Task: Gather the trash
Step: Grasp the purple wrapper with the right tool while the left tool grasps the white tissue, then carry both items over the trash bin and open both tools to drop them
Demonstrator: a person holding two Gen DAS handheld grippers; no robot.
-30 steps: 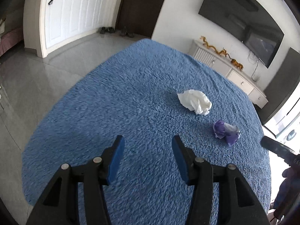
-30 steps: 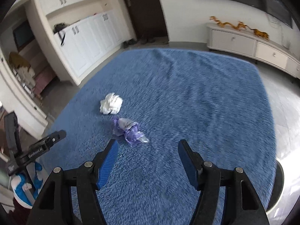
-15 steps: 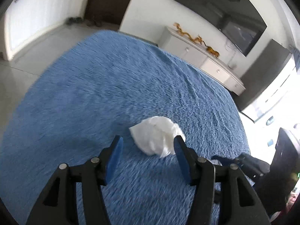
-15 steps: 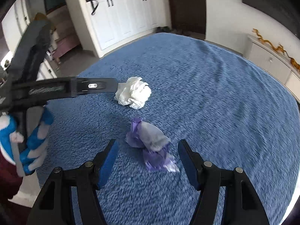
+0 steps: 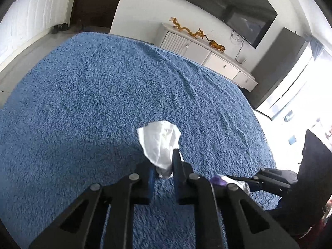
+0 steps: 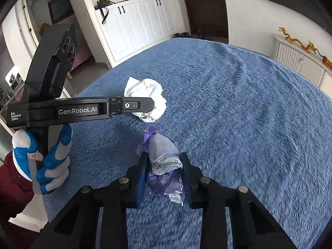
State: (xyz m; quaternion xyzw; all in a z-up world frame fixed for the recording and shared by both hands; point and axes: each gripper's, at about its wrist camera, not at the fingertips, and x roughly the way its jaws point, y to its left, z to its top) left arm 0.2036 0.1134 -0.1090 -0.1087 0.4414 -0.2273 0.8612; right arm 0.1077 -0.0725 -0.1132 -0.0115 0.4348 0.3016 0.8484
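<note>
Both grippers have been brought down from hovering: the left gripper (image 5: pixel 162 171) is clamped on the white tissue (image 5: pixel 160 145), while the right gripper's (image 6: pixel 164 173) jaws are closing around the purple wrapper (image 6: pixel 164 164) for lifting off the blue carpet (image 6: pixel 249 114).

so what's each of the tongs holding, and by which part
Left tongs pinch the white tissue by its near lower end. Right tongs, closing, straddle the purple wrapper at its middle.
</note>
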